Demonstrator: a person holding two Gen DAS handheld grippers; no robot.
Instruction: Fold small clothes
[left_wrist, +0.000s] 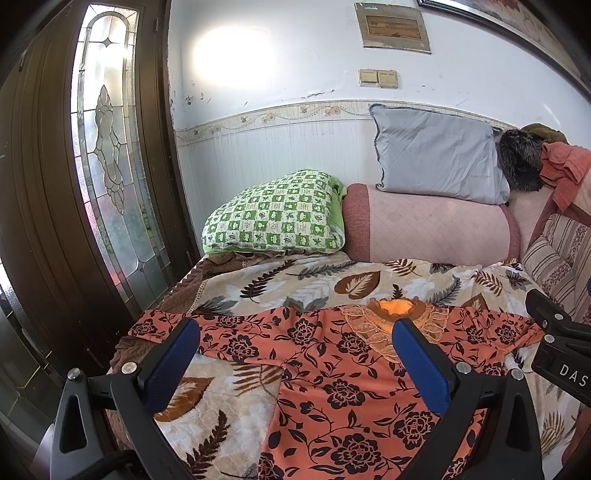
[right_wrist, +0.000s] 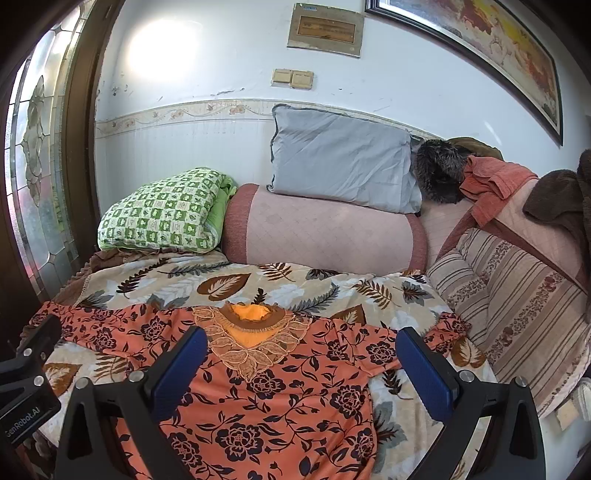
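An orange blouse with a black flower print (left_wrist: 332, 387) (right_wrist: 273, 406) lies spread flat on the leaf-patterned blanket, lace collar (right_wrist: 255, 343) toward the wall and both sleeves stretched out sideways. My left gripper (left_wrist: 295, 363) hovers open above the blouse's left half, blue pads wide apart, nothing between them. My right gripper (right_wrist: 301, 369) hovers open above the right half, just below the collar, also holding nothing. The right gripper's body (left_wrist: 561, 350) shows at the right edge of the left wrist view, and the left gripper's body (right_wrist: 26, 373) at the left edge of the right wrist view.
A green checked pillow (left_wrist: 277, 214), a pink bolster (left_wrist: 432, 229) and a grey pillow (left_wrist: 436, 158) line the wall. Striped cushions (right_wrist: 517, 302) and piled clothes (right_wrist: 491, 181) sit at right. A wooden door with glass (left_wrist: 107, 147) stands at left, past the bed edge (left_wrist: 122, 347).
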